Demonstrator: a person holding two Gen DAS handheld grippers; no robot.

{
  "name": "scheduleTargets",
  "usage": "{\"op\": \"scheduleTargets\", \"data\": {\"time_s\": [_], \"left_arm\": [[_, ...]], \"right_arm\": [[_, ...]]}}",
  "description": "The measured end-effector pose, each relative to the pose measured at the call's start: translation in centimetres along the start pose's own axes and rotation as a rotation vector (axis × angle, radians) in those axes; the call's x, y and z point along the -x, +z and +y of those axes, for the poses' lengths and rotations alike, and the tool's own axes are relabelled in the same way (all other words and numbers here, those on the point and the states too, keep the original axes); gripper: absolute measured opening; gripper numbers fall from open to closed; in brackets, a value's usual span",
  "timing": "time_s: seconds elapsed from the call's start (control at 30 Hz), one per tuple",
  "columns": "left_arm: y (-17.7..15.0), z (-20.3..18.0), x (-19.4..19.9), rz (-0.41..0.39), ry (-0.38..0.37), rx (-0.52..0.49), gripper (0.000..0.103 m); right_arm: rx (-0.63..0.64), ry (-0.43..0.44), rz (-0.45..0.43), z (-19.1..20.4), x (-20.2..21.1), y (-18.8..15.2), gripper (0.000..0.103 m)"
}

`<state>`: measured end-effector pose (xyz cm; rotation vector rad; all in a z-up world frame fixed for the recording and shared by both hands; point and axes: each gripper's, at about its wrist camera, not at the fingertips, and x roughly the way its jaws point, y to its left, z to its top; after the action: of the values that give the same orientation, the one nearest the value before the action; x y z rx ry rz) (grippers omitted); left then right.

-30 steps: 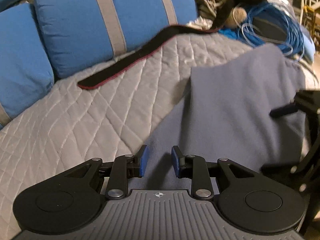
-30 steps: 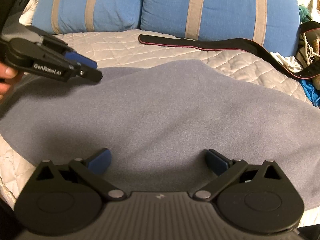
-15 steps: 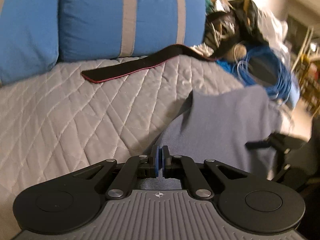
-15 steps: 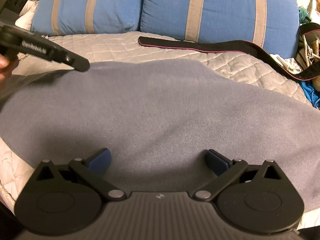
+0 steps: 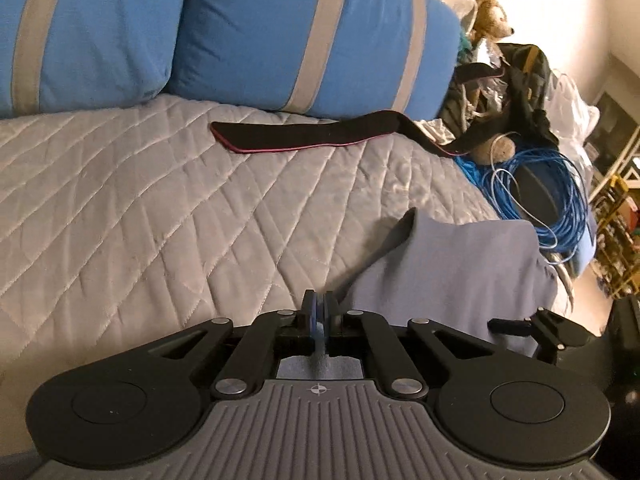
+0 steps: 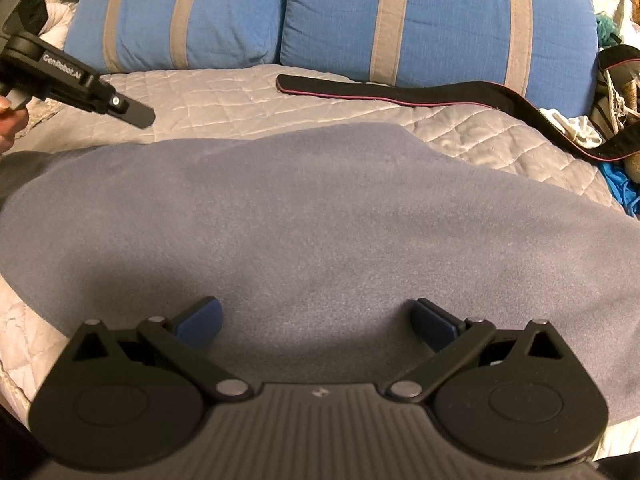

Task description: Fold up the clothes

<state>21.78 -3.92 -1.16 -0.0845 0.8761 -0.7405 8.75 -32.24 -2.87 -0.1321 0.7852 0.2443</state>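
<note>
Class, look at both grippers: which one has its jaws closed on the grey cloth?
The left gripper: its jaws pinch an edge of the grey cloth. The right gripper stands wide open above it.

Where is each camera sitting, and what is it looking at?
Left wrist: rides the left gripper, shut on the grey cloth, facing the blue pillows.
Right wrist: rides the open right gripper, above the cloth; a hand shows.
Both see the cloth, pillows and black belt.
</note>
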Motion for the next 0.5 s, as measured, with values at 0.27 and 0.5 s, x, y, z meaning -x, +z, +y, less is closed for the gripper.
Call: {"op": "scheduleTargets", "data": {"time_s": [0.27,0.5], "left_arm": [[-1.0,-1.3,-2.0,0.107,0.083,-0.146,0.039],[-1.3,-1.2,-0.8,0.125,0.095,-0.163,0.004]], "right_arm": [[0.001,0.002,-0.003,-0.1,0.0,-0.1,0.103],[0.001,0.002,-0.004,-0.1,0.0,-0.1,0.103]]}}
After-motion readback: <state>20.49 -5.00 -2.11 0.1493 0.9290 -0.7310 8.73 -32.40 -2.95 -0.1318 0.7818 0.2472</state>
